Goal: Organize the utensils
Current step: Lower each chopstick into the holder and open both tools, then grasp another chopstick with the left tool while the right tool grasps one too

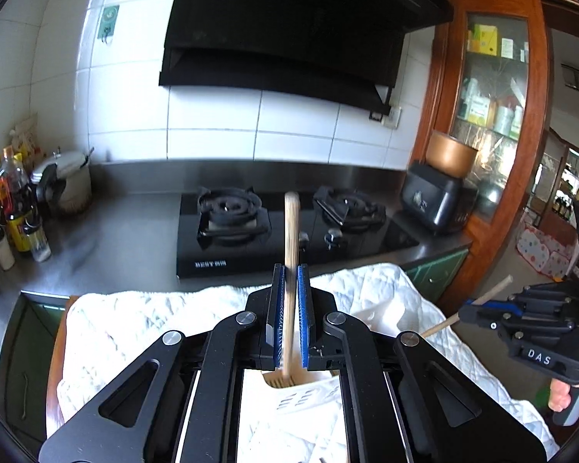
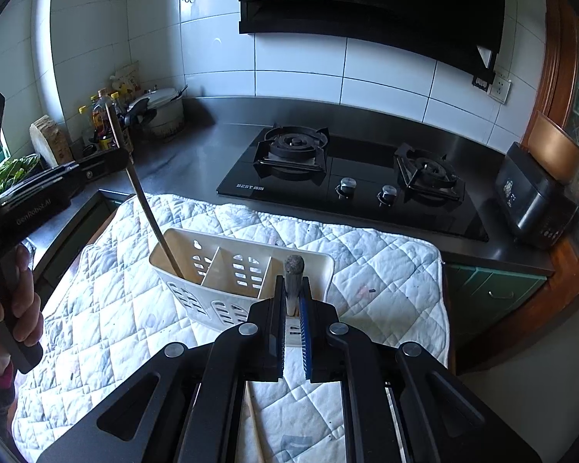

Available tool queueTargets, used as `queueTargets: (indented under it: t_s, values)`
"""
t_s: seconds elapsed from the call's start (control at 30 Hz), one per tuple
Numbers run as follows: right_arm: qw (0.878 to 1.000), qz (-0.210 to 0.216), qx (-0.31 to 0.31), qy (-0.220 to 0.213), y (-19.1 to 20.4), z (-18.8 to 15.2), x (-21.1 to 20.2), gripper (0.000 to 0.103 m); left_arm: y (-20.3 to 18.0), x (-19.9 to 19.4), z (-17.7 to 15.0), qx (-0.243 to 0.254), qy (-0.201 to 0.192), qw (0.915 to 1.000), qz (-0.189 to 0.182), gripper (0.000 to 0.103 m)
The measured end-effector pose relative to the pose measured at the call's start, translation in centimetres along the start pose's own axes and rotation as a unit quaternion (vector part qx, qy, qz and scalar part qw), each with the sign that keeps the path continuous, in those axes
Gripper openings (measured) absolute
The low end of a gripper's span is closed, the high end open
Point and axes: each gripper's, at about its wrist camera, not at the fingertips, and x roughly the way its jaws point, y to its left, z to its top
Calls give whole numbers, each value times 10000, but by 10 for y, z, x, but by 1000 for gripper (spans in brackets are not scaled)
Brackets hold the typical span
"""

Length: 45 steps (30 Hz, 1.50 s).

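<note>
My left gripper (image 1: 290,277) is shut on a flat wooden utensil (image 1: 291,231) that stands upright, its lower end inside the leftmost compartment of a cream slotted utensil holder (image 2: 220,270). In the right wrist view the left gripper (image 2: 112,158) holds that utensil (image 2: 150,216) slanting down into the holder. My right gripper (image 2: 293,289) is shut on a round wooden stick (image 2: 294,274), its end up, over the holder's right compartment. In the left wrist view the right gripper (image 1: 469,308) holds the stick (image 1: 494,289) at the right.
The holder lies on a white quilted cloth (image 2: 366,270) over a table in front of a steel counter. A black two-burner gas hob (image 2: 347,177) is behind. Bottles and a pot (image 2: 158,108) stand at the far left, a black appliance (image 2: 532,196) at the right.
</note>
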Motion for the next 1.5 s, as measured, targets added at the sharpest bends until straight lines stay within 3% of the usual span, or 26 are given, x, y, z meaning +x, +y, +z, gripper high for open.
queueTargets:
  t_s: [0.23, 0.3, 0.37, 0.6, 0.67, 0.83, 1.1, 1.33, 1.5]
  values:
    - [9999, -26, 97, -11, -2, -4, 4, 9, -1, 6, -11, 68, 115, 9999, 0, 10]
    - [9999, -59, 117, -70, -3, -4, 0, 16, -2, 2, -10, 91, 66, 9999, 30, 18]
    - [9997, -110, 130, -158, -4, -4, -8, 21, -4, -6, -8, 83, -39, 10000, 33, 39]
    - [9978, -111, 228, -605, -6, -18, -60, 44, -14, -62, -4, 177, -358, 9992, -25, 39]
    - [9975, -84, 203, -675, -3, -31, -74, 44, -19, -82, -12, 242, -408, 9989, -29, 39]
    - [9971, -21, 112, -754, 9, -79, -99, 50, -25, -122, -49, 301, -347, 9988, -146, 39]
    - [9965, 30, 36, -837, 31, -161, -119, 53, -21, -150, -149, 134, 158, 9990, -398, 39]
    - [9969, -44, 119, -774, 45, -221, -113, 54, -22, -142, -232, 192, 832, 9946, -587, 39]
    - [9971, 32, 383, -657, 45, -247, -104, 54, -30, -131, -268, 436, 1163, 9906, -578, 39]
